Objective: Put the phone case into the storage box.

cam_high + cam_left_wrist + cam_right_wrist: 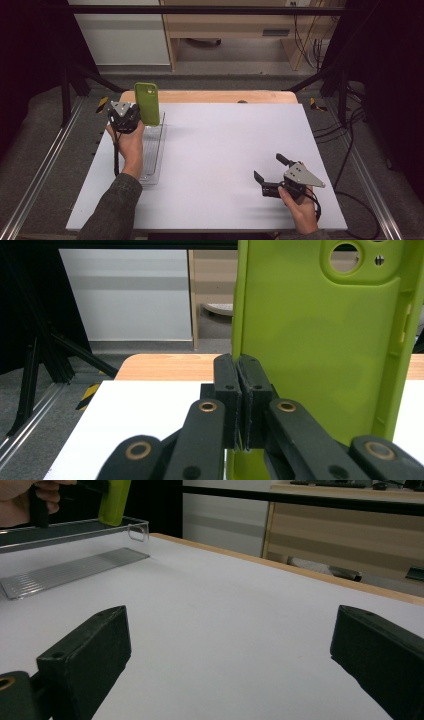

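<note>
The green phone case (147, 103) stands upright above the far end of the clear tray (152, 150), which lies along the left side of the white table (225, 150). Whether the case's bottom edge touches the tray or hangs just over it cannot be told from the high view. In the left gripper view the case (320, 350) rises tall at the right, its back face toward the camera, with the round camera cut-out near its top and small side cut-outs down its right rim.

The left gripper (240, 380) has its two black jaws pressed together on the left edge of the case, the thin green wall pinched between the pads. In the high view this gripper (125, 117) sits just left of the case, carried by the person's left hand (131, 147), whose forearm in a dark sleeve comes in from the bottom edge.

Well apart from all this, the right gripper (270, 172) rests low over the near right part of the table in the person's right hand (299, 207). Its jaws stand wide apart with nothing between them, pointing left toward the tray; the right gripper view shows bare white tabletop in the gap, and the tray (75, 555) farther off with the case's lower end (114, 502) above it.
</note>
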### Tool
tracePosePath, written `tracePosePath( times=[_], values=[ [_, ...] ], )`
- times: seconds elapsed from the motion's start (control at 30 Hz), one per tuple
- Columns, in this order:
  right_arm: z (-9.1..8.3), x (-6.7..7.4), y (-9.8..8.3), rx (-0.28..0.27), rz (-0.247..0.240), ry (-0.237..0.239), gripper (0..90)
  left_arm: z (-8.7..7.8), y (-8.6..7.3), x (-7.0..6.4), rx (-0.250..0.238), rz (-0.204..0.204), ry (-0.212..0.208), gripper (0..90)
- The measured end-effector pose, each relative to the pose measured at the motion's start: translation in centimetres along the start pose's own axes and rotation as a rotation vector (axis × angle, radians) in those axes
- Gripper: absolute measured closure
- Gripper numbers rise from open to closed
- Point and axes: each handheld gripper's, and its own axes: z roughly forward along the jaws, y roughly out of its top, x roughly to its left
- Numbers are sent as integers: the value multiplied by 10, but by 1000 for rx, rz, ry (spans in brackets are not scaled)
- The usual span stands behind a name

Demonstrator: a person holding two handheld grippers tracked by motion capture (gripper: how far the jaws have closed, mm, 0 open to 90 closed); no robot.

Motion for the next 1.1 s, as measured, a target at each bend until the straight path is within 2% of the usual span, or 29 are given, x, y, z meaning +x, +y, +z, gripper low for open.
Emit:
tracePosePath(
  times=[1.1],
  values=[
    [0,0,0,-1,12,1,30,4,-8,-1,32,-2,1,875]
  ],
)
